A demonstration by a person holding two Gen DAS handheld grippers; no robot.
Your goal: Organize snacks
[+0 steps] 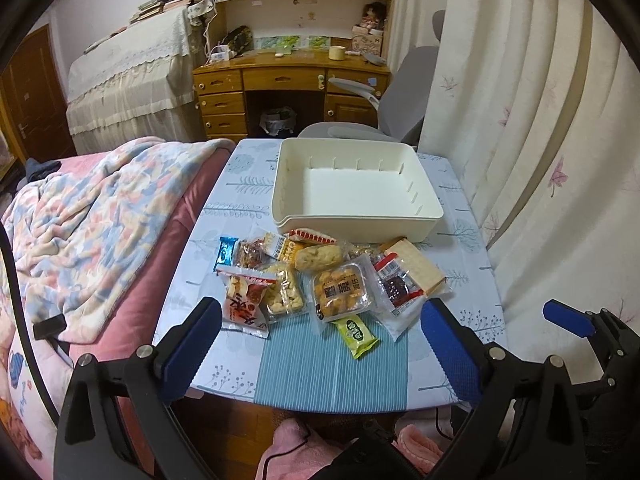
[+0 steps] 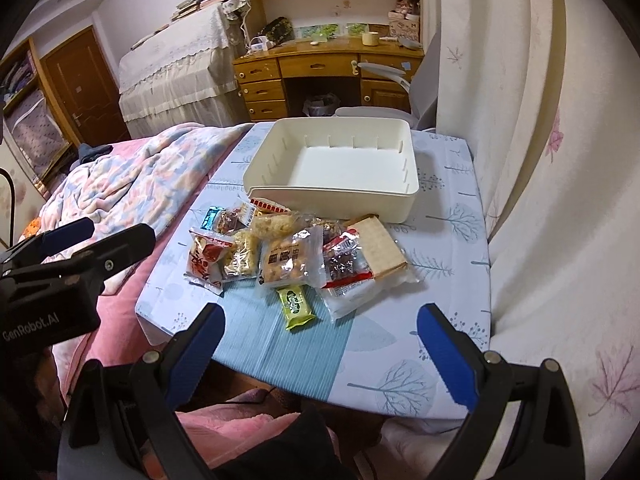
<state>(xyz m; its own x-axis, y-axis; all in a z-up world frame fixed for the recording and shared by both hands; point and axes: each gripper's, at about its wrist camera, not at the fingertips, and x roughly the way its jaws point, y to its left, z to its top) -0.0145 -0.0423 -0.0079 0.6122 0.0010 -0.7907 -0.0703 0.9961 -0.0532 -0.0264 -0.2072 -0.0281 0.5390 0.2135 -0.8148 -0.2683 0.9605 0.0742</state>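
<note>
**Snacks wait by the white box**

A pile of snacks (image 1: 320,276) lies on the table (image 1: 460,240), just on the near side of the white box (image 1: 356,184). A small green pack (image 1: 357,334) sits nearest, a little apart from the pile. The left gripper (image 1: 320,344) and the right gripper (image 2: 320,344) both hang over the near edge of the table. Both are wide open and hold nothing.
</note>
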